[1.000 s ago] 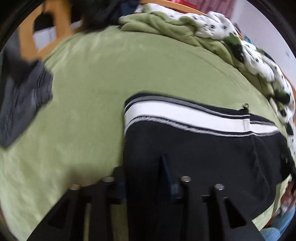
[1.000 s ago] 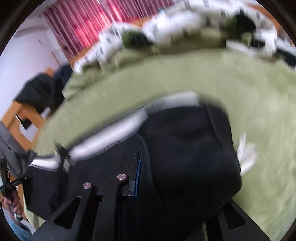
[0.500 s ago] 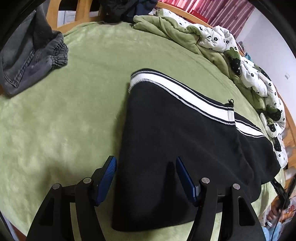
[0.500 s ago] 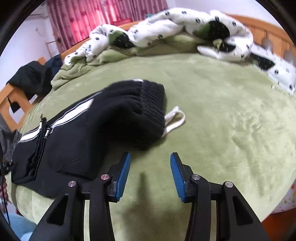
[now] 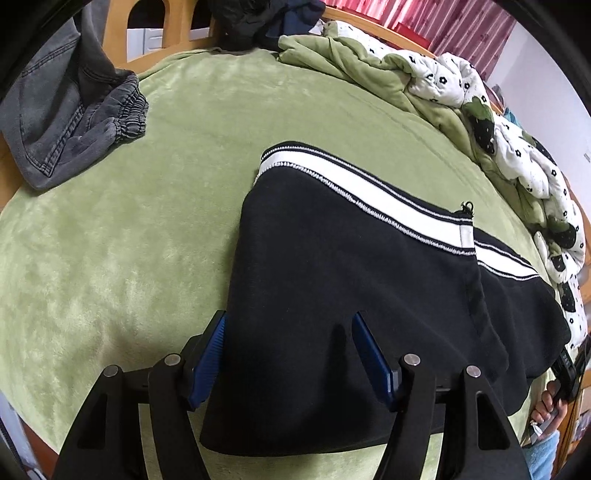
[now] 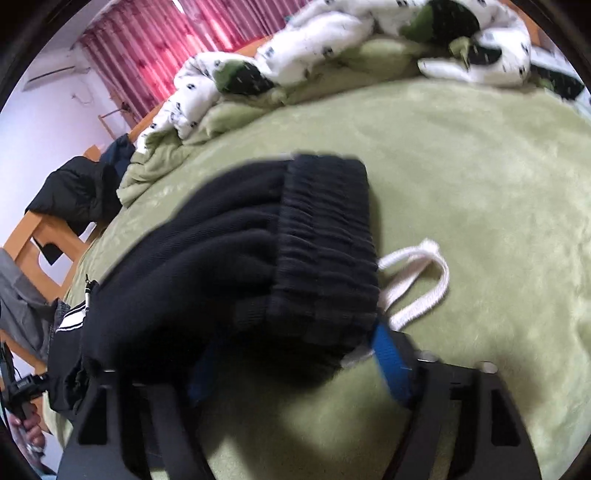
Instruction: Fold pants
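Note:
Black pants [image 5: 351,295] with a white side stripe [image 5: 369,192] lie folded on the green bed [image 5: 129,240]. My left gripper [image 5: 288,354] is open, its blue pads either side of the pants' near folded edge, holding nothing. In the right wrist view the elastic waistband [image 6: 325,240] of the pants [image 6: 207,266] lies just ahead, with a white drawstring [image 6: 417,280] looped beside it. My right gripper [image 6: 295,369] is open, its jaws astride the waistband's near edge; the left pad is partly hidden by cloth.
Grey jeans [image 5: 74,122] lie at the bed's far left corner by the wooden headboard [image 5: 170,26]. A rumpled green and white flowered quilt [image 5: 461,92] runs along the far side, also in the right wrist view [image 6: 332,48]. Dark clothes [image 6: 74,192] hang on the frame.
Both grippers have opened and let go of the pants, which now lie flat. The left gripper drew back a little; the right gripper has moved forward onto the waistband.

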Tool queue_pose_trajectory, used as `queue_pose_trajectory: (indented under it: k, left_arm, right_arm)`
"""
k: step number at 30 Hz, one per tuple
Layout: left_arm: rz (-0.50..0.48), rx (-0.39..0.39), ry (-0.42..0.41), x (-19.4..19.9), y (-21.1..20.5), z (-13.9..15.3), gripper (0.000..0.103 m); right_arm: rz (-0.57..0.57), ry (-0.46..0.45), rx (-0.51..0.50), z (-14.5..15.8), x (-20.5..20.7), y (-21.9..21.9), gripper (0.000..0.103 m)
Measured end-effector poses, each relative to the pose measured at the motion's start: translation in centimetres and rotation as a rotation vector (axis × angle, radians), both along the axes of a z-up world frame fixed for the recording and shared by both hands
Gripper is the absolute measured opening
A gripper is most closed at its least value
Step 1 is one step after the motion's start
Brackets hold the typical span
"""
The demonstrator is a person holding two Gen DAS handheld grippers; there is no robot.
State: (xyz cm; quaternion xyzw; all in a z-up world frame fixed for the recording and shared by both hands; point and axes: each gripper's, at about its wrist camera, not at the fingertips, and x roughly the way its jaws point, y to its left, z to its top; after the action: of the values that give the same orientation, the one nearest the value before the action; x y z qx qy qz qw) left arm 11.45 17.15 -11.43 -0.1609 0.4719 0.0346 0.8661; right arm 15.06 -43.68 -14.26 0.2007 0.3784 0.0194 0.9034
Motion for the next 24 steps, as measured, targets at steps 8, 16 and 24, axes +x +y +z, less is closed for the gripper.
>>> queue_pose_trajectory:
  k: [8, 16, 24]
  left_arm:
    - [-0.01, 0.021, -0.003, -0.2, -0.4, 0.7, 0.066]
    - [-0.018, -0.007, 0.003, -0.3, 0.0, 1.1, 0.066]
    - [-0.058, -0.009, -0.016, -0.5, -0.3, 1.5, 0.066]
  right_arm:
    - [0.069, -0.21, -0.3, 6.9, -1.9, -0.8, 0.037]
    - [0.063, 0.066, -0.375, 0.4, -1.7, -3.9, 0.059]
    - [-0.048, -0.019, -0.366, 5.0, -7.1, -5.1, 0.058]
